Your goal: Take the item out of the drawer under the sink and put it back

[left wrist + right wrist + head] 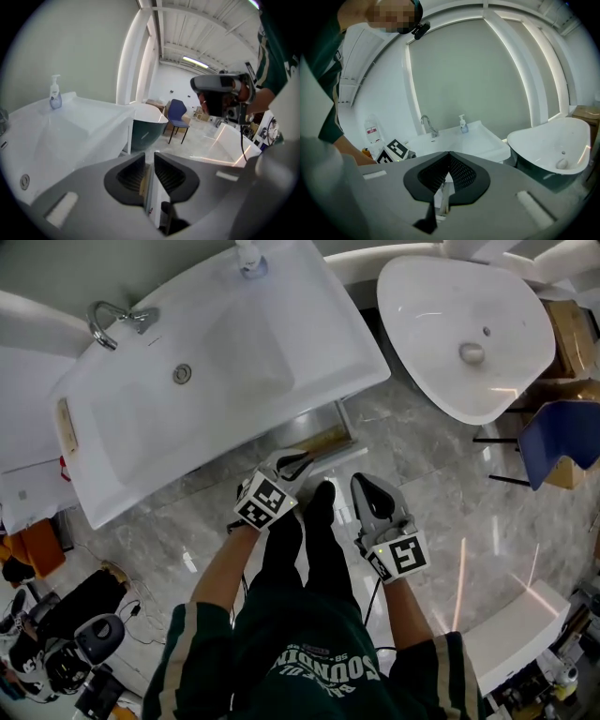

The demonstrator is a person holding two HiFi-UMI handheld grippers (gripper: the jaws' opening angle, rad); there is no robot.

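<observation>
Marble flooring [441, 474], grey and glossy with pale veins, runs under everything, and strip lights glint off it. From where the person stands, a long white sink [281, 324] fills the 10 to 12 o'clock side. It has a chrome faucet [108, 320] at its far left end, a round drain [182, 374] in the basin and a soap dispenser [249, 257] on the back rim. At 1 o'clock sits a white freestanding tub [422, 315], close beside the sink but apart from it. A blue chair [562, 437] stands at 3 o'clock, and a heap of dark gear and cables [56, 643] lies on the floor at 8 o'clock. The walls are plain grey-green with white columns.

The person, in a green shirt [319, 662], holds both tools low over the floor in front of the sink's near corner. The left gripper [295, 465] has its jaws only a narrow slit apart with nothing pinched. The right gripper [366, 486], just beside it at 3 o'clock, has its jaw tips pressed together on nothing.

Only a brownish, metal-edged strip of the drawer unit [323, 439] shows under the sink's corner, right at the left gripper's tips. Whether it stands open I cannot tell, and the item cannot be made out in any view.
</observation>
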